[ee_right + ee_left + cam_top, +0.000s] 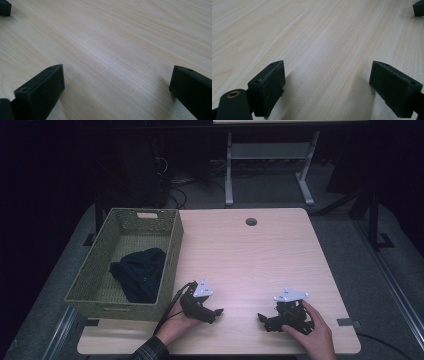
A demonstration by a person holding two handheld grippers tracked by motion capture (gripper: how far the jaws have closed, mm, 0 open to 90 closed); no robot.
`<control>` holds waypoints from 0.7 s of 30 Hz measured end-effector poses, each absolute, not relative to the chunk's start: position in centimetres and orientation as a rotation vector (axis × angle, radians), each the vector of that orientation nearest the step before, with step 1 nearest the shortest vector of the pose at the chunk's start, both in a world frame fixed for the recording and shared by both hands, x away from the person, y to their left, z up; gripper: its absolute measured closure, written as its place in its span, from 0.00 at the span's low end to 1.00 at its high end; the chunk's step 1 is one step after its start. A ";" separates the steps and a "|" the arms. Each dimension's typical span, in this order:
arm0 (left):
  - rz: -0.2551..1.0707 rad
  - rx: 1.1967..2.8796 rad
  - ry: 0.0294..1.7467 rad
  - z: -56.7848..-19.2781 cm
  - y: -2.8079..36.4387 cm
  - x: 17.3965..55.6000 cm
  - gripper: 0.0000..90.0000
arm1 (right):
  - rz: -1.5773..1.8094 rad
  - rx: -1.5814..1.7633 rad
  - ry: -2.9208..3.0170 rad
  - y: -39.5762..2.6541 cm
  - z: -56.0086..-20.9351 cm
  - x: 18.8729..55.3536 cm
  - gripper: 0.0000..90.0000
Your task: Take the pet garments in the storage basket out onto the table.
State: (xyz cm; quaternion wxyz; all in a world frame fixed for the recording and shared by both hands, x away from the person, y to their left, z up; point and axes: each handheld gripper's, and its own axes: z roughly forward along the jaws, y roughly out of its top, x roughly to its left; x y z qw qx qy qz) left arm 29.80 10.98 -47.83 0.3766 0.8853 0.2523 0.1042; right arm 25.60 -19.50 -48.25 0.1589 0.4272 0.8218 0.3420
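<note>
The dark cloth (140, 272) is seen lying inside the green basket (172, 245). Both the left gripper (212, 314) and the right gripper (264, 319) are rested on the counter (250, 255) just right of the basket, fingers spread and empty. For a good finish, they are best kept low and apart.

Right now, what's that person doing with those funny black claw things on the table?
A person holds a two-jaw gripper in each hand, low over the near edge of the wooden table. The left gripper and the right gripper point toward each other, both with jaws open and nothing between them. Beside the left one stands a green woven basket with a dark cloth bundled inside it. Neither gripper touches the cloth or the basket.
</note>
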 end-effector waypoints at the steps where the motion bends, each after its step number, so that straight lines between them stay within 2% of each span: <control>1: 0.266 2.264 0.645 -47.8 11.0 29.8 0.14 | 0.978 1.226 2.351 -19.5 -48.2 25.6 0.00; 21: 0.239 2.305 0.664 -47.0 10.5 30.1 0.15 | 0.979 1.225 2.351 -19.5 -48.2 25.6 0.00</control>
